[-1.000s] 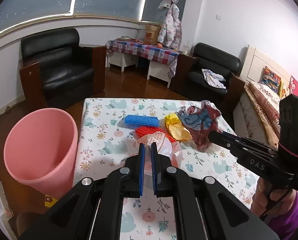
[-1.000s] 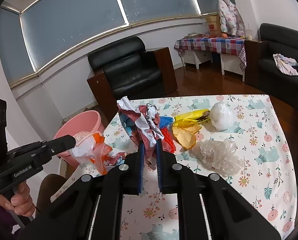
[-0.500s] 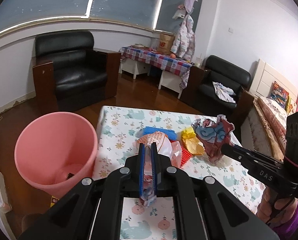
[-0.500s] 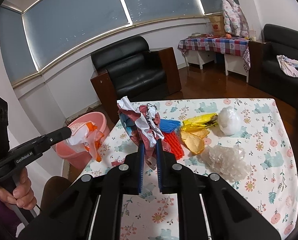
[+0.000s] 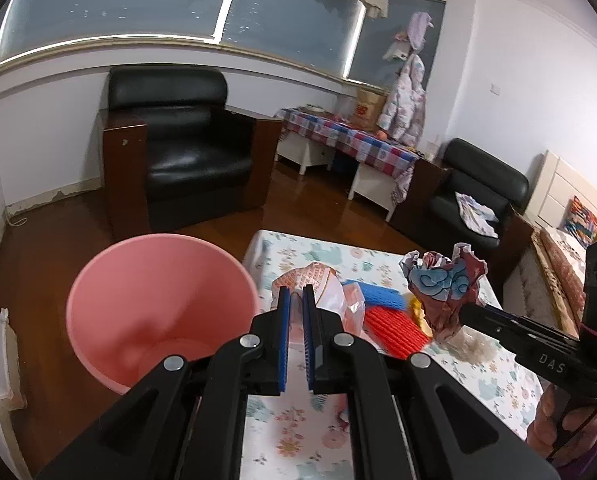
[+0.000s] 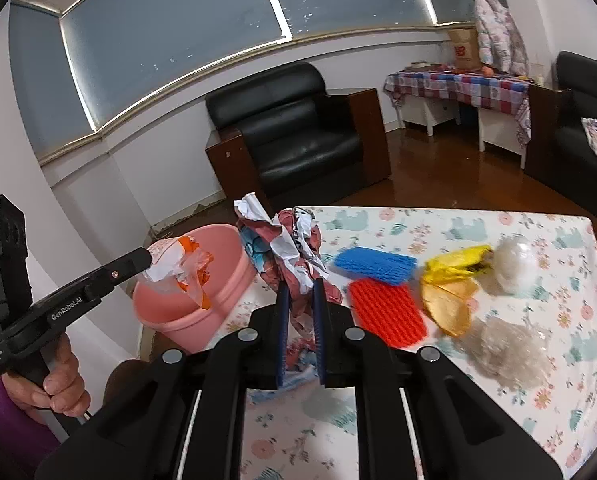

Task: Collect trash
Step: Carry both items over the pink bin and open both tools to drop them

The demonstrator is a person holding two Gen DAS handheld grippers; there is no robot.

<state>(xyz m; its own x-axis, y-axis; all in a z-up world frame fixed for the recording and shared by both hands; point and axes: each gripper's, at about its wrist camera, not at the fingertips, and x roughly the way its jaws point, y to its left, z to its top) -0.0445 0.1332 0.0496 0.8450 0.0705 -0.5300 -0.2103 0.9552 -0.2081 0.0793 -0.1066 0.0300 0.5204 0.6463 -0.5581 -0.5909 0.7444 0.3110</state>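
My left gripper (image 5: 295, 296) is shut on an orange and white plastic bag (image 5: 325, 286) and holds it by the rim of the pink bin (image 5: 118, 280). In the right wrist view this bag (image 6: 182, 266) hangs over the bin (image 6: 226, 276). My right gripper (image 6: 299, 292) is shut on a crumpled red, blue and white wrapper (image 6: 282, 250), raised above the table's left edge. The wrapper also shows in the left wrist view (image 5: 446, 284).
On the floral tablecloth (image 6: 578, 360) lie a blue foam net (image 6: 372, 264), a red foam net (image 6: 386, 312), yellow wrappers (image 6: 450, 280), a white ball of wrap (image 6: 514, 264) and clear crumpled plastic (image 6: 510, 348). A black armchair (image 6: 298, 140) stands behind.
Both grippers have moved left toward the pink bin with their trash. The left gripper's bag now hangs at the bin's rim.
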